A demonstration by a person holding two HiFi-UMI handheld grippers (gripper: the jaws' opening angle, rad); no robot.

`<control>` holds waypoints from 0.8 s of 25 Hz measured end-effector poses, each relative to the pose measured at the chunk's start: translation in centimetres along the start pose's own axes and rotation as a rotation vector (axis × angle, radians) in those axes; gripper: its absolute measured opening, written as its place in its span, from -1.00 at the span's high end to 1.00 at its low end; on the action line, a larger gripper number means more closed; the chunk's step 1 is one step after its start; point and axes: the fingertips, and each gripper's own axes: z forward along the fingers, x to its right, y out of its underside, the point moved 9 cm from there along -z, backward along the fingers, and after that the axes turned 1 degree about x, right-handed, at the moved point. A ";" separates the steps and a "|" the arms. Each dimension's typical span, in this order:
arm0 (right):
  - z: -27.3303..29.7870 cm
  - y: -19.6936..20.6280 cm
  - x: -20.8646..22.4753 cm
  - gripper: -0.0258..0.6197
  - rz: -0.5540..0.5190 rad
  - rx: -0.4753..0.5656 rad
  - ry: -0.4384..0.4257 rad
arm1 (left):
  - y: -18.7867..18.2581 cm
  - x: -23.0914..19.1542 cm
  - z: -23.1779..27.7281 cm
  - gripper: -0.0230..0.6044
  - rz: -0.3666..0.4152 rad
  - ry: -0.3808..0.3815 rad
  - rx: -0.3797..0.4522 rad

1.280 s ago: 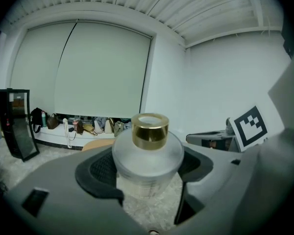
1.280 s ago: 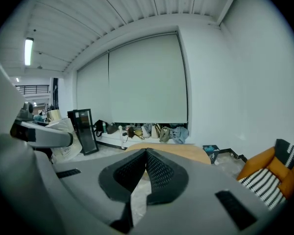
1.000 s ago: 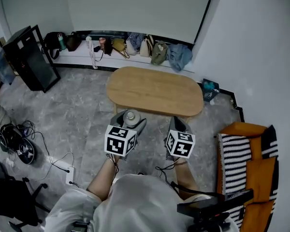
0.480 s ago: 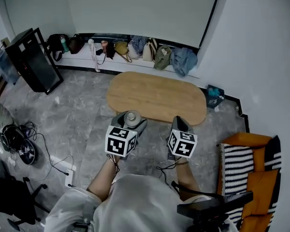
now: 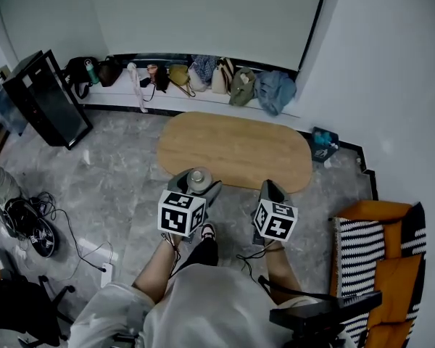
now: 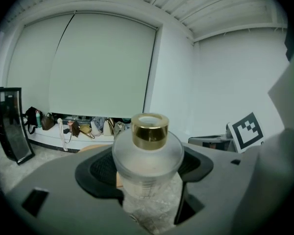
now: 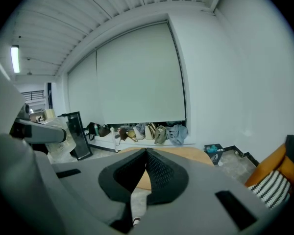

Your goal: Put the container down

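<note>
The left tongs stand wide and are closed round the container, a frosted, see-through bottle with a domed lid and a gold cap. It stands upright between the jaws. The dark ribbed pads press on its body from either side, just under the swell of the dome. From here it looks like thin, stiff plastic, so probably light. Its skin is smooth and could slip if the squeeze eases. The hold under the shoulder seems a sound one, since the wider dome would catch on the pads if the bottle slid down. Something pale shows in the lower part, too blurred to name, and it may add a little weight low down. A hard pinch might dent the wall, so I'd judge a moderate grip best.

Ahead of both tips, and lower, lies the oval wooden table, bare on top. The container is not yet over it.

The right tongs are at the same level just to the right of the left pair. Their jaws are drawn together at the tips, with nothing between them.
</note>
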 end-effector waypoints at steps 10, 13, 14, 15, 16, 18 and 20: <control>5.8 -3.5 0.2 0.85 -0.034 0.018 0.010 | -3.4 -3.4 5.4 -0.16 0.018 0.015 0.032; 7.8 -4.8 0.2 0.85 -0.040 0.022 0.017 | -4.7 -5.0 7.1 -0.16 0.015 0.015 0.040; 8.4 -5.2 0.3 0.85 -0.042 0.021 0.020 | -5.0 -5.4 7.6 -0.16 0.014 0.016 0.041; 9.0 -5.5 0.4 0.85 -0.044 0.020 0.023 | -5.4 -5.8 8.2 -0.16 0.013 0.017 0.042; 9.6 -5.8 0.6 0.85 -0.046 0.017 0.026 | -5.7 -6.2 8.8 -0.16 0.012 0.017 0.043; 11.0 -6.6 0.8 0.85 -0.054 0.011 0.029 | -6.4 -7.0 10.1 -0.16 0.011 0.017 0.044; 12.5 -7.5 0.9 0.85 -0.063 0.006 0.032 | -7.1 -8.0 11.4 -0.16 0.006 0.018 0.044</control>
